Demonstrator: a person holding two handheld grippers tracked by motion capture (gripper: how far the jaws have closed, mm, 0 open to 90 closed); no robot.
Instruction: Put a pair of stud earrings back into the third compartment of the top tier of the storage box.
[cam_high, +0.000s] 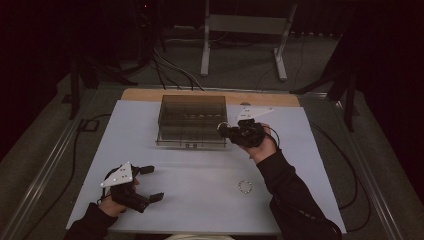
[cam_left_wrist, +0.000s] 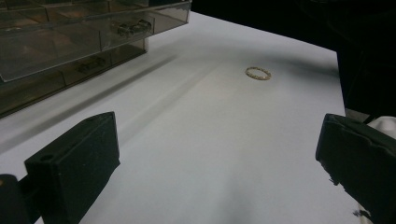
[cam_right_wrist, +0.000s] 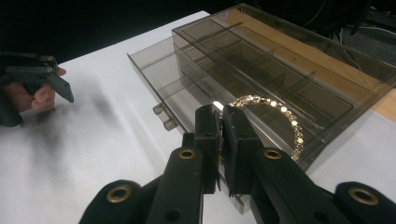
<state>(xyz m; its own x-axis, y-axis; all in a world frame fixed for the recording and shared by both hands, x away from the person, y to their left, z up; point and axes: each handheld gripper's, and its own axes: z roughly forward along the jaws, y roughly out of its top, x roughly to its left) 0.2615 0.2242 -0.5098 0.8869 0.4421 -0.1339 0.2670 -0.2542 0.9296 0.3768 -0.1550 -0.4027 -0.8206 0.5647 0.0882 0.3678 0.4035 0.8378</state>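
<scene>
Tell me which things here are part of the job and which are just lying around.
In the job:
- gold bracelet, pinched in the right tool
- clear drawer box
- second bracelet lying on the table, probably next

Lying about:
- metal stand behind the table
- floor cables

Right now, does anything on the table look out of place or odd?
One ring-shaped bracelet lies loose on the white table, well apart from the smoky plastic organizer box. The right gripper holds a gold chain bracelet beside that box. Nothing looks spilled or damaged.

Left tool (cam_high: 145, 183) wide open low; right tool (cam_high: 223, 127) clamped, raised.
</scene>
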